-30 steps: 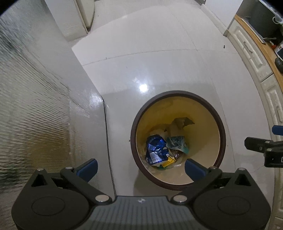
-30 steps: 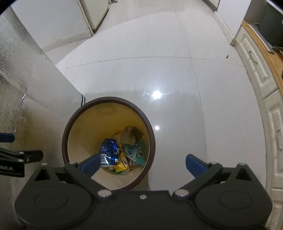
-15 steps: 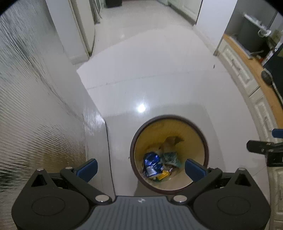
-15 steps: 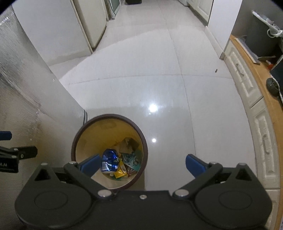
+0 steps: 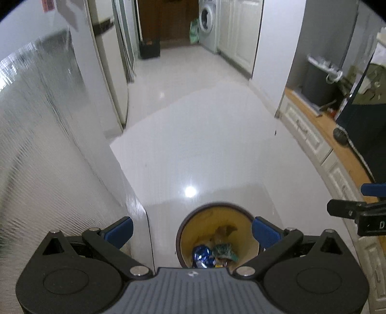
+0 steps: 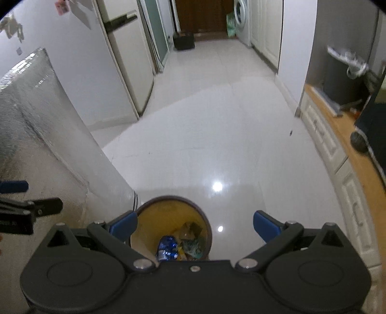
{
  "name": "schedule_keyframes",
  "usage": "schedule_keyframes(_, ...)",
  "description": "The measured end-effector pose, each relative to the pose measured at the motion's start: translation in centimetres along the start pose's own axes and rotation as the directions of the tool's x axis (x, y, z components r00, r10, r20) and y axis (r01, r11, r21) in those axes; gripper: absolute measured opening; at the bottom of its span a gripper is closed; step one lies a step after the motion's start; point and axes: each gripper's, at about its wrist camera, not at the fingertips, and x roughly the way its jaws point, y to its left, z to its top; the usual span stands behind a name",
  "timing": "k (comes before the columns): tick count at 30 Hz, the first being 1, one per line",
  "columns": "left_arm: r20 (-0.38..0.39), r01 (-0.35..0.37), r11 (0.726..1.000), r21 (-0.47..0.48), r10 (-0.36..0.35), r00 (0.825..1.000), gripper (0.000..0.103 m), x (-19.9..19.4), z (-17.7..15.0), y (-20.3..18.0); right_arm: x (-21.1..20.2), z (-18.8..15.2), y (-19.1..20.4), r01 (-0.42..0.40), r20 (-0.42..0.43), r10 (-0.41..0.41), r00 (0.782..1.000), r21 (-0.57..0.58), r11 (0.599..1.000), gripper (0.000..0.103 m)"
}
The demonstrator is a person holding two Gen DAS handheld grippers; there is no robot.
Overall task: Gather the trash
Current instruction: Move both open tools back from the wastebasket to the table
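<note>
— Item one: where is the trash sitting?

— One round bin (image 5: 218,233) with a brown rim is standing on the white floor (image 5: 197,145), just beside a silvery textured panel (image 5: 48,157). Inside it are lying a crumpled blue wrapper (image 5: 203,256), a green one (image 5: 224,250), a yellow scrap and a brown piece; I am counting four, though the gripper bodies are hiding part of the pile.

— Grippers?

— Two. The left gripper (image 5: 191,228) is hanging above the bin, jaws spread wide, carrying nothing. The right gripper (image 6: 195,223) is doing likewise, jaws spread and empty.

— Progress?

— Collected pieces are resting in the bin, and no loose litter is showing on the floor, so I am judging the job near its end, perhaps finished.

— Surroundings?

— One washing machine (image 5: 206,18) far down the corridor, one wooden counter (image 5: 337,142) at the right.
</note>
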Motion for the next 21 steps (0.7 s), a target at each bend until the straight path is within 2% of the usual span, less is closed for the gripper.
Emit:
schedule_keyframes(5,0.085,0.001,1.000,0.009,-0.002,0.996,0.103,-3.6,0.3,-0.4,-3.2,-0.2,0.2,0.020,0.072,-0.017,0.997,-0.030,0.999,0.103)
schedule_keyframes(12,0.200,0.007,1.000,0.000,-0.007,0.980,0.103,-9.0,0.2,-0.5,-8.2,-0.2,0.6,0.033,0.187,-0.023,0.982,-0.050,0.998,0.103)
schedule_keyframes(16,0.257,0.007,1.000,-0.015,-0.003,0.966,0.103,-12.4,-0.2,-0.5,-11.0,-0.5,1.0,0.023,0.253,-0.012,0.967,-0.040,0.999,0.103)
schedule_keyframes(21,0.355,0.010,1.000,-0.028,0.001,0.935,0.103,-17.6,-1.4,-0.2,-15.1,-1.0,2.1,-0.003,0.350,0.019,0.936,-0.046,0.999,0.103)
